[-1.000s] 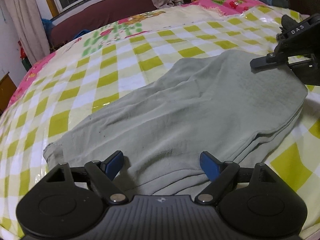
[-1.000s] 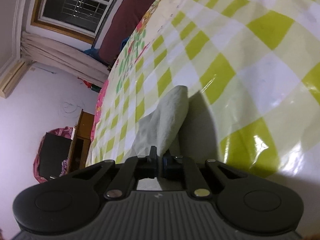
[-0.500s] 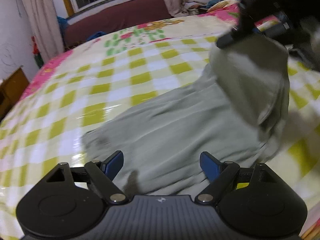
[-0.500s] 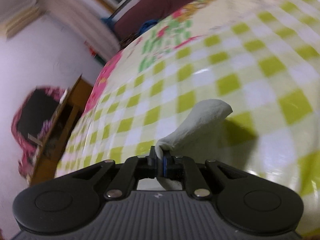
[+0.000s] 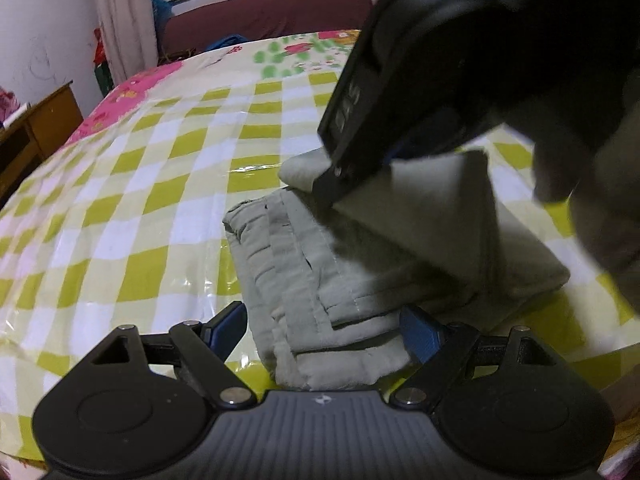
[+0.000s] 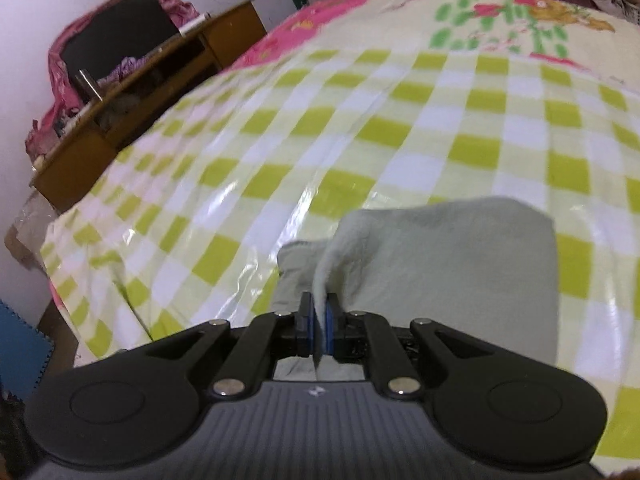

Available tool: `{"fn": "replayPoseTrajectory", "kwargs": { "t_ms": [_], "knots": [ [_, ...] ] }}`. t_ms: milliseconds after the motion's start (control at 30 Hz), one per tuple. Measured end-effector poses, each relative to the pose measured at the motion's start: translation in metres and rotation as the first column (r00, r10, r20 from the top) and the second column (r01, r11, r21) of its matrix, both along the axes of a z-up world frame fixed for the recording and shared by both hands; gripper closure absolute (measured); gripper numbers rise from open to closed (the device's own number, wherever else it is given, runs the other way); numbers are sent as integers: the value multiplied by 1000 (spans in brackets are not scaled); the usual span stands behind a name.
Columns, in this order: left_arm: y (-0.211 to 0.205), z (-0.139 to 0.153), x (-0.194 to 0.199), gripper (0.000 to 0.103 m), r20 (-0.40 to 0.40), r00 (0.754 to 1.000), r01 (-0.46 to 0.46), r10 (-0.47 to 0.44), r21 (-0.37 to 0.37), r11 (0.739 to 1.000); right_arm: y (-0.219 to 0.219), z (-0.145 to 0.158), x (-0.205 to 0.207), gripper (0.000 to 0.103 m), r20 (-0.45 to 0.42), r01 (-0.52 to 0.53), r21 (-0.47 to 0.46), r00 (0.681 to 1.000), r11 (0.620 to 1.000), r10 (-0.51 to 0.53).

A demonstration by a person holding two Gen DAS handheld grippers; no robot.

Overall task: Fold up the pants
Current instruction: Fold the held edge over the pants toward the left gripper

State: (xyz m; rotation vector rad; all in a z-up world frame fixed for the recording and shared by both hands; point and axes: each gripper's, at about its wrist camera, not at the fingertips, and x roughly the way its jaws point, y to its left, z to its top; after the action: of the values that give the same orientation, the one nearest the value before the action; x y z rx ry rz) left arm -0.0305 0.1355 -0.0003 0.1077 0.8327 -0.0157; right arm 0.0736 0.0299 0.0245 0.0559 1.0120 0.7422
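1. The bed [image 5: 168, 184], under its yellow-and-white checked cover, carries the grey pants [image 5: 312, 280]. I see them lying in a stacked bundle at the near-centre of the left wrist view, seamed edges facing left, long axis running from near to far-right.
2. The top layer of the pants is raised as a flap, its free corner lifted above the bundle at the far side.
3. The right gripper [image 6: 319, 320] has its jaws clamped together on that corner; in the right wrist view a thin edge of cloth stands pinched between the blue pads [image 6: 330, 322]. From here the rest of the pants spreads ahead and to the right of the jaws.
4. The left gripper [image 5: 323, 330] has its jaws wide apart and holds nothing; the near end of the bundle lies between and just ahead of its fingers.
5. Judgement: the right hand alone controls the flap. The coming move depends on carrying that corner across the bundle's long axis and laying it flush on the stack.
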Motion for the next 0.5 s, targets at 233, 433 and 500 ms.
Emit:
{"fn": "replayPoseTrajectory", "kwargs": {
  "t_ms": [233, 433, 500],
  "knots": [
    [13, -10, 10, 7, -68, 998, -20, 13, -110, 994, 11, 10, 0, 96, 7, 6, 16, 1000, 1000, -6],
    [23, -23, 20, 7, -147, 989, -49, 20, -192, 980, 26, 21, 0, 96, 20, -11, 21, 1000, 1000, 11],
    [24, -23, 20, 7, -144, 990, -42, 13, -201, 979, 36, 20, -2, 96, 19, -33, 7, 999, 999, 32]
  ]
}}
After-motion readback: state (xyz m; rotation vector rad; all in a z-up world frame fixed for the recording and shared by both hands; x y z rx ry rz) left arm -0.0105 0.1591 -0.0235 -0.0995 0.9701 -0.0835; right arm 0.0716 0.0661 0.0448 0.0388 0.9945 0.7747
